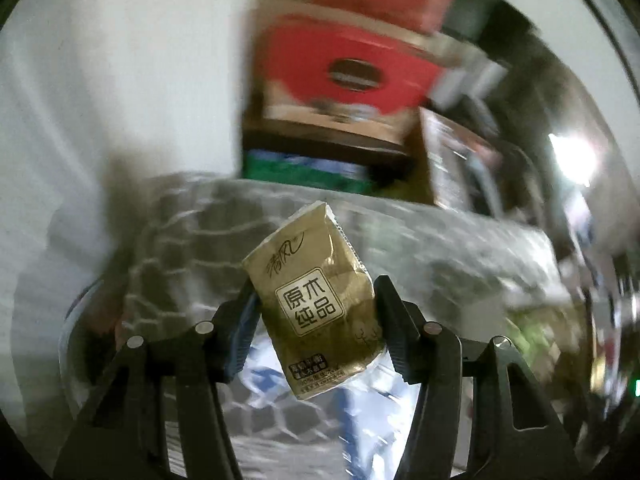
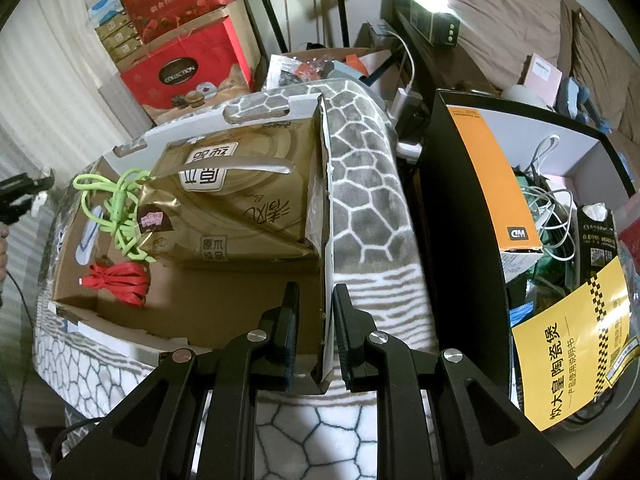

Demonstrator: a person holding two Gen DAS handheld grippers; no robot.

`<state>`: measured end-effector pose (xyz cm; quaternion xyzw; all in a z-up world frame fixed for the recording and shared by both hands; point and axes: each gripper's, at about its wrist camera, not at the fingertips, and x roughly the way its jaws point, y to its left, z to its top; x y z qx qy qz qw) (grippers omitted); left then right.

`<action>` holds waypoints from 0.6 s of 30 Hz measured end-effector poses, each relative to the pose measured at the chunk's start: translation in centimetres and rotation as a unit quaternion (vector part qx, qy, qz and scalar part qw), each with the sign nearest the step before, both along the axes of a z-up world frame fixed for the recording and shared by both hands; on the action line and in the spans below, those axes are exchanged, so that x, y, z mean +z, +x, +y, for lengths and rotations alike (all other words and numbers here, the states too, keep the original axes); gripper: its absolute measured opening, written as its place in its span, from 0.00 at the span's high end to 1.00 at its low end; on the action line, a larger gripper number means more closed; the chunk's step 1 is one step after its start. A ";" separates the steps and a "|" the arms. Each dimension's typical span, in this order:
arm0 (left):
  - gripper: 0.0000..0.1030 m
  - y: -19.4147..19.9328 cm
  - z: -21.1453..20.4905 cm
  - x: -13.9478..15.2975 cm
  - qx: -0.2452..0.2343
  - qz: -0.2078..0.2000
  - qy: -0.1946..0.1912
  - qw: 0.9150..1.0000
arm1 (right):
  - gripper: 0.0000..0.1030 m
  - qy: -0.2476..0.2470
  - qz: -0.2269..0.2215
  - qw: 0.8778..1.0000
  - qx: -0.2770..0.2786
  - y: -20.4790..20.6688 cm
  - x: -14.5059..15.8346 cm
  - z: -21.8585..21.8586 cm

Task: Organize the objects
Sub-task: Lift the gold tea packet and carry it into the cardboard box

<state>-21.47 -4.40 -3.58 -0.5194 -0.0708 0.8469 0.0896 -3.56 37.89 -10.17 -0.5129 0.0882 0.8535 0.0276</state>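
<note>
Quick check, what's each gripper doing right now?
Left gripper: closed on a small gold tissue pack, lifted.
Right gripper: closed on the white-edged side wall of the open cardboard box.

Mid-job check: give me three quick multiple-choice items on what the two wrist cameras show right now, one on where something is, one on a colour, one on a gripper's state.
1. Where is the large gold tissue pack?
A. inside the open cardboard box
B. on the black shelf unit
C. on top of the red boxes

2. What colour is the coiled cable lying against that pack?
A. blue
B. light green
C. white

3. What is the left gripper doing?
A. standing open with nothing in it
B. holding a small gold tissue packet
C. gripping a red cable

Answers:
1 A: the right wrist view shows the pack between the box walls.
2 B: the coil beside the pack's corner is light green; a red cable lies on the box floor nearby.
3 B: the left wrist view shows both jaws pressed on the packet's sides.
</note>
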 end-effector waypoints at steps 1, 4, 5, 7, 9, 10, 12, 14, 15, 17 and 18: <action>0.48 0.5 1.2 0.6 -0.024 0.005 0.000 1.000 | 0.83 0.000 0.000 1.000 0.000 0.0 0.0 -0.1; 0.48 1.8 4.6 2.2 -0.081 0.012 0.009 0.997 | 0.83 0.000 0.000 1.000 0.000 0.0 0.0 0.0; 0.48 2.3 5.6 2.7 -0.096 0.014 0.017 0.995 | 0.83 -0.001 0.000 1.000 0.000 0.0 0.0 0.0; 0.48 2.9 7.5 3.4 -0.119 0.015 0.023 0.992 | 0.83 0.000 0.000 1.000 0.001 0.0 0.0 0.0; 0.48 3.6 9.1 3.9 -0.140 0.017 0.023 0.990 | 0.83 0.000 0.000 1.000 0.001 0.0 0.0 0.0; 0.48 4.0 9.9 4.0 -0.150 0.017 0.024 0.988 | 0.83 0.000 0.000 1.000 0.001 0.0 0.0 0.1; 0.48 5.0 11.4 4.0 -0.166 0.015 0.022 0.986 | 0.83 0.000 0.000 1.000 0.000 0.0 0.0 0.0; 0.48 6.0 13.1 3.8 -0.185 0.015 0.016 0.982 | 0.83 0.000 0.000 1.000 0.001 0.0 0.0 0.1; 0.48 6.5 13.7 3.7 -0.193 0.012 0.013 0.981 | 0.83 0.000 0.000 1.000 0.001 0.0 0.0 0.1; 0.48 7.2 15.4 3.3 -0.212 0.006 0.007 0.977 | 0.83 -0.001 0.000 1.000 0.001 0.0 0.0 0.1; 0.48 7.6 16.0 3.0 -0.223 0.003 0.006 0.975 | 0.83 -0.002 0.000 1.000 0.000 0.0 0.0 0.1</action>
